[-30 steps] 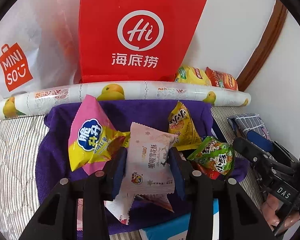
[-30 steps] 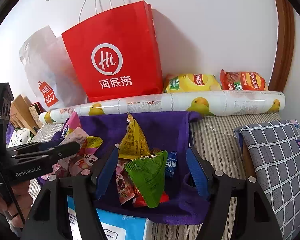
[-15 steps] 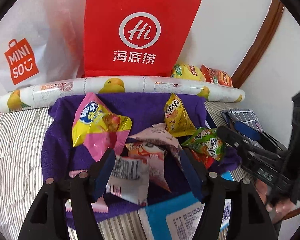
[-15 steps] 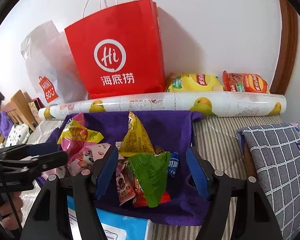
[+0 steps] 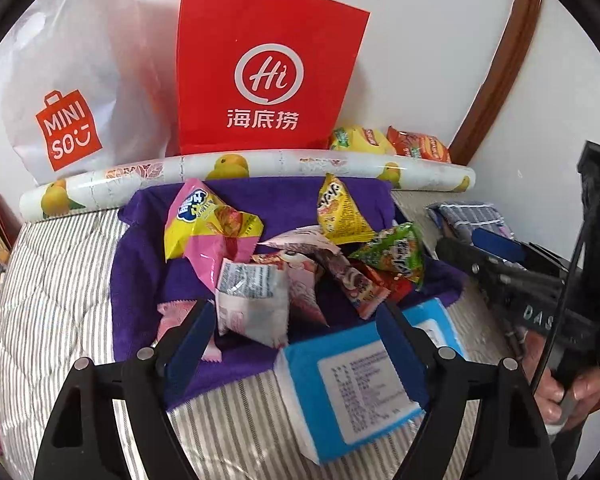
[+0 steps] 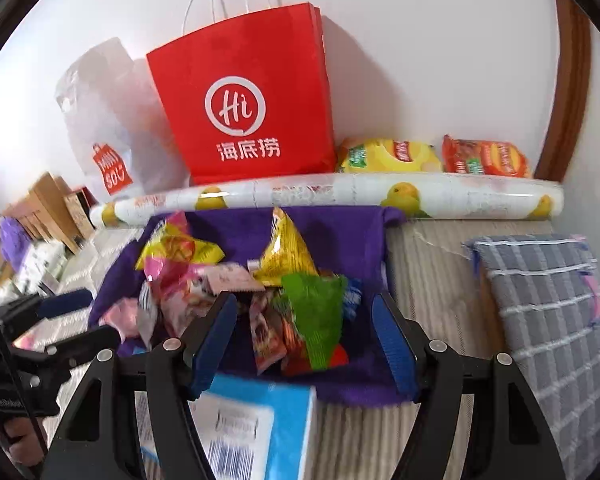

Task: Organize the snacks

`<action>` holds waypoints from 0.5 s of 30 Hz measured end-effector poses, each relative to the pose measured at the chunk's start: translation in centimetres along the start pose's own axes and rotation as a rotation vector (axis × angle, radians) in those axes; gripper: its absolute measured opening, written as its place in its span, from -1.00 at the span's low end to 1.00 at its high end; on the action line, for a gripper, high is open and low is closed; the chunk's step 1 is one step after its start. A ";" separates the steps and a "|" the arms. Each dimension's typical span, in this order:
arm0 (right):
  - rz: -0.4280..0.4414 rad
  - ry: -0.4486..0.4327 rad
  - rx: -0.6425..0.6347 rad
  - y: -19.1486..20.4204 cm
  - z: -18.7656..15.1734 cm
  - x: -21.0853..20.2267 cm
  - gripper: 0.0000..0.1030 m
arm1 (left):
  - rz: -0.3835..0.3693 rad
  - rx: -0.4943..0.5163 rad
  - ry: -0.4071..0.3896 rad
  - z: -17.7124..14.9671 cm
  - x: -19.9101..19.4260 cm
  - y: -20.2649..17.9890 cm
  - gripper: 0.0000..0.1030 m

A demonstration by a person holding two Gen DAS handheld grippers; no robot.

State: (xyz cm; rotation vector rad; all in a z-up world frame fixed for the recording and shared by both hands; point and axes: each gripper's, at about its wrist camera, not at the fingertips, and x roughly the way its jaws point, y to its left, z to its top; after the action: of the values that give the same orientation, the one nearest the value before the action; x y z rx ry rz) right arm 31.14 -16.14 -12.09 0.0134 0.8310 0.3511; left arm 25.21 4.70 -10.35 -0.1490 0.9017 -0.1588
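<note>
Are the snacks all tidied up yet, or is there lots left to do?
Lots left. The snack packets lie in a loose heap on the purple towel, none lined up or bagged. Nothing is in hand: the left gripper is opening with nothing between its jaws, and the right gripper is open over the green packet. The red bag stands behind. I can't see inside it.

Left gripper [image 5: 296, 322]: pointing steeply down, jaws opening, nothing pressed between the blue pads. Right gripper [image 6: 306, 340]: same downward tilt, jaws parted and empty. Right hand [image 5: 556, 380]: wrapped round its handle, seemingly fingers curled, edge of view blurred
</note>
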 end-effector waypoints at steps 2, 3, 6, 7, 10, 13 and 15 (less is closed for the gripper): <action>-0.022 -0.011 -0.017 0.7 -0.3 -1.6 0.36 | 0.000 -0.007 -0.010 -0.4 -0.9 -0.3 0.59; -0.021 -0.009 -0.018 0.9 -0.4 -2.0 0.36 | 0.005 -0.010 -0.027 -0.6 -1.5 -0.4 0.60; -0.032 0.003 -0.008 1.4 -1.1 -4.0 0.36 | 0.014 -0.011 -0.039 -1.2 -2.7 -0.7 0.65; -0.040 0.003 0.000 1.5 -1.3 -4.6 0.36 | 0.017 -0.017 -0.043 -1.4 -3.1 -0.8 0.65; -0.092 0.023 0.026 1.8 -2.2 -6.2 0.36 | 0.029 -0.017 -0.052 -2.3 -4.5 -1.1 0.65; -0.103 0.017 0.044 2.2 -3.2 -8.1 0.39 | 0.053 -0.006 -0.065 -3.1 -5.9 -1.4 0.66; -0.129 0.005 0.063 2.6 -4.1 -9.4 0.44 | 0.069 0.007 -0.076 -3.9 -7.0 -1.7 0.66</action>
State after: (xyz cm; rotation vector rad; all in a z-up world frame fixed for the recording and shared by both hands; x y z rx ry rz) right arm 21.53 -17.15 -7.71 0.0171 0.8433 0.2038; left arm 17.75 4.16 -7.00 -0.1166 0.8290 -0.0912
